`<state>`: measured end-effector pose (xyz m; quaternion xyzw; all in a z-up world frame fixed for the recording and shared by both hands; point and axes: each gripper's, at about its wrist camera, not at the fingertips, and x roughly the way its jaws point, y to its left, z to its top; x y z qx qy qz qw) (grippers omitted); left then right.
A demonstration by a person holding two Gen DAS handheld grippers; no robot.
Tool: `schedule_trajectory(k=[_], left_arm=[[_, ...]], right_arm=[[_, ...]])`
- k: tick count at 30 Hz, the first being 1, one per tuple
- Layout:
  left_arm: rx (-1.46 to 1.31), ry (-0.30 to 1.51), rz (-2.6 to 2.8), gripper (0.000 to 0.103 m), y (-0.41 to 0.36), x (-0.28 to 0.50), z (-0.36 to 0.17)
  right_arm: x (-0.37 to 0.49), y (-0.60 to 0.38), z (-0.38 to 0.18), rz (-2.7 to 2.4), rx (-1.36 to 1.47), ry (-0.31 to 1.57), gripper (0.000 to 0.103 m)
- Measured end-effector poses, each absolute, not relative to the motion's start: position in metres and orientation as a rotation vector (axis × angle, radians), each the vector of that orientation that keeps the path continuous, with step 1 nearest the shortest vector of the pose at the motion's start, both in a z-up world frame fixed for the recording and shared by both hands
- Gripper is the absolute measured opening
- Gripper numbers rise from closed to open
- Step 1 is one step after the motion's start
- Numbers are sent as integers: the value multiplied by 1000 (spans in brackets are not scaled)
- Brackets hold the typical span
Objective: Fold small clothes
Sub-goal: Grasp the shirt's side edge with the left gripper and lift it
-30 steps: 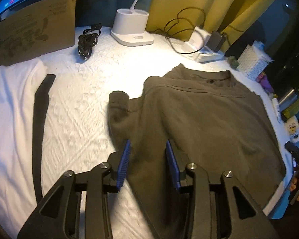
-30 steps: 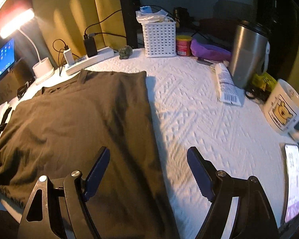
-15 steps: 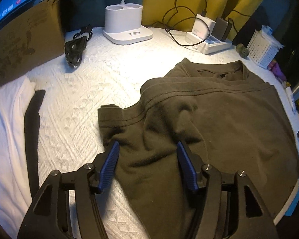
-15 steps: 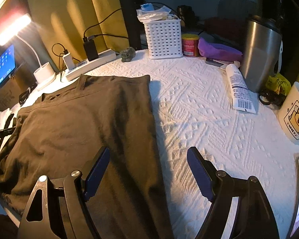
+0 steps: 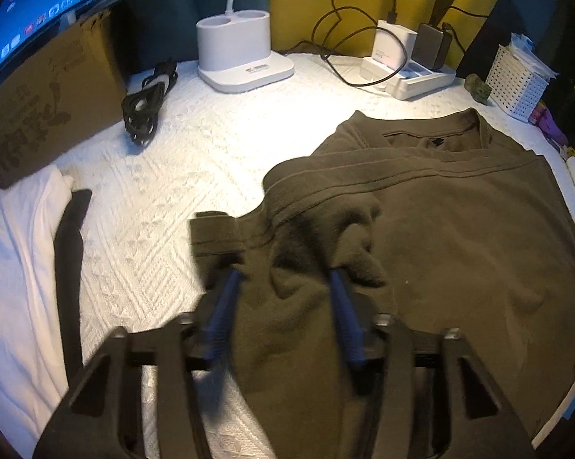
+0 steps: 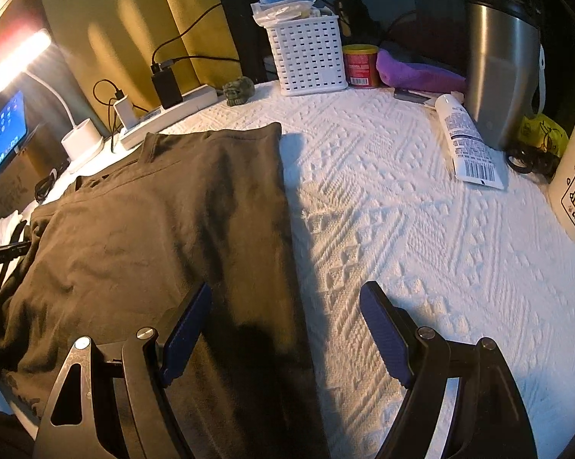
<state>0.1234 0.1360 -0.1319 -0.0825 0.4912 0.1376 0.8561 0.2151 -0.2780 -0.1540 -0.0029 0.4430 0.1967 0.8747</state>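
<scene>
An olive-brown shirt [image 5: 440, 229] lies flat on the white textured cover [image 5: 211, 153], collar toward the far side. Its right side is folded in to a straight edge [image 6: 287, 229]. My left gripper [image 5: 283, 287] is at the shirt's left side, just behind the short sleeve [image 5: 214, 229]. Its jaws are closing, with a bunched ridge of fabric pinched between the blue pads [image 5: 226, 306]. My right gripper [image 6: 285, 306] stands open over the folded right edge, one finger above the cloth and the other above the bare cover. Nothing is between its pads.
Along the far side stand a white lamp base [image 5: 245, 53], a power strip with chargers [image 5: 406, 72], a coiled black cable [image 5: 146, 103] and a cardboard box [image 5: 46, 107]. White cloth [image 5: 15, 267] with a black strap [image 5: 69, 267] lies left. A basket [image 6: 306, 57], steel tumbler [image 6: 502, 69], tube [image 6: 467, 141] and mug [image 6: 574, 199] crowd the right.
My left gripper spread wider, shifted over the shirt's left side, then narrowed, and the fabric between its pads has bunched up. My right gripper sank slightly toward the folded edge and stayed open.
</scene>
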Motion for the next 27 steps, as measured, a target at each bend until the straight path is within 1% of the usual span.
schedule_trajectory(k=[2, 3, 13, 21, 27], left_arm=[[-148, 1034, 303, 6, 131, 127, -131], [-137, 1034, 309, 5, 130, 129, -131], [-97, 969, 377, 2, 143, 143, -112], [-59, 999, 360, 2, 145, 174, -127], [-62, 1002, 360, 2, 145, 170, -128]], right_arm=[[214, -277, -154, 411, -12, 920, 81], [215, -277, -154, 411, -14, 918, 81], [216, -277, -154, 409, 1, 914, 81], [218, -277, -155, 406, -1, 911, 81], [221, -279, -153, 408, 10, 919, 81]])
